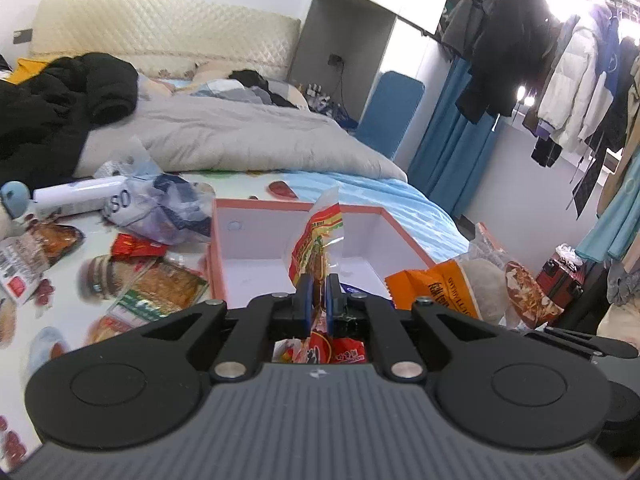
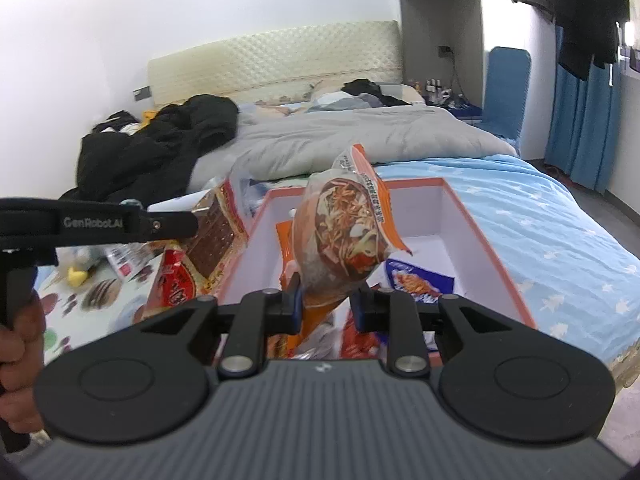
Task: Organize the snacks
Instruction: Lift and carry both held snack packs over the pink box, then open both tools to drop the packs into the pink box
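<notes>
An orange-rimmed white box (image 1: 256,240) lies on the bed; it also shows in the right wrist view (image 2: 472,216). My left gripper (image 1: 319,280) is shut on a red and yellow snack packet (image 1: 316,240), held upright over the box's near edge. My right gripper (image 2: 326,292) is shut on an orange packet with a noodle picture (image 2: 344,232), held above the box. A blue packet (image 2: 416,284) and other packets lie inside the box. The left gripper's body (image 2: 100,220) shows at the left of the right wrist view, with its packet (image 2: 216,232).
Loose snack packets (image 1: 160,292) and a plastic bag (image 1: 160,208) lie on the patterned sheet left of the box. An orange packet (image 1: 436,284) is right of it. A grey duvet (image 1: 240,136) and black jacket (image 1: 60,100) lie behind. Coats (image 1: 560,80) hang at the right.
</notes>
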The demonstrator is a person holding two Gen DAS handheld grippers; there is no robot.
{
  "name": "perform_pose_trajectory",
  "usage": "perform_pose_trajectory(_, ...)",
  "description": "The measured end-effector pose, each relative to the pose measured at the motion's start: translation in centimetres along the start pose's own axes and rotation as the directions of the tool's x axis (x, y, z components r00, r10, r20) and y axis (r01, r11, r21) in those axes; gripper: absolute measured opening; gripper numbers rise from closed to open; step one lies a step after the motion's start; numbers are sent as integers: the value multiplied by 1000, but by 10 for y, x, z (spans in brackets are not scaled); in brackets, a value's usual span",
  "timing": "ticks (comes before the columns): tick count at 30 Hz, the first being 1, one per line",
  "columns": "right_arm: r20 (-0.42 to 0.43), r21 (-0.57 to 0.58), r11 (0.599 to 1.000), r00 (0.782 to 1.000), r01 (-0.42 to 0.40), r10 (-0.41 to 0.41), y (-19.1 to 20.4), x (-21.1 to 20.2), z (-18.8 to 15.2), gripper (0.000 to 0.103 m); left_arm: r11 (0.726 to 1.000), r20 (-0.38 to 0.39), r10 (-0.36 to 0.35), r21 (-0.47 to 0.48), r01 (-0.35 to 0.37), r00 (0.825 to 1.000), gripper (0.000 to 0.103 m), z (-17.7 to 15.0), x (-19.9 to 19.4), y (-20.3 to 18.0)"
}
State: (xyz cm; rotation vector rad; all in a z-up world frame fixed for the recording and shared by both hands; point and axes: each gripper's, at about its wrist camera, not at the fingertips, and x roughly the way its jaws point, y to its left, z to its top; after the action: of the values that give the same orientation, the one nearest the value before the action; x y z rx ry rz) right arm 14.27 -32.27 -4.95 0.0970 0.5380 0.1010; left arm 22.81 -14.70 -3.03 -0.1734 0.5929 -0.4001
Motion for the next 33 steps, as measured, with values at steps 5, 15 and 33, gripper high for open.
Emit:
perform_pose_trajectory(5,-32,23,1000,999,-7,8,-21,29,6,27,999,-61,0,34,2,998,8,11,49,-7)
perform_pose_trajectory(15,-121,51,998,992,-27,33,-48,84,-3,27,999,-160,32,36,-26,987,8,9,127,0)
perform_pose_trajectory(33,-111,148,989,993,-19,35,-52,69,-10,61,998,-89,-4,63,10,996,56,17,66,0)
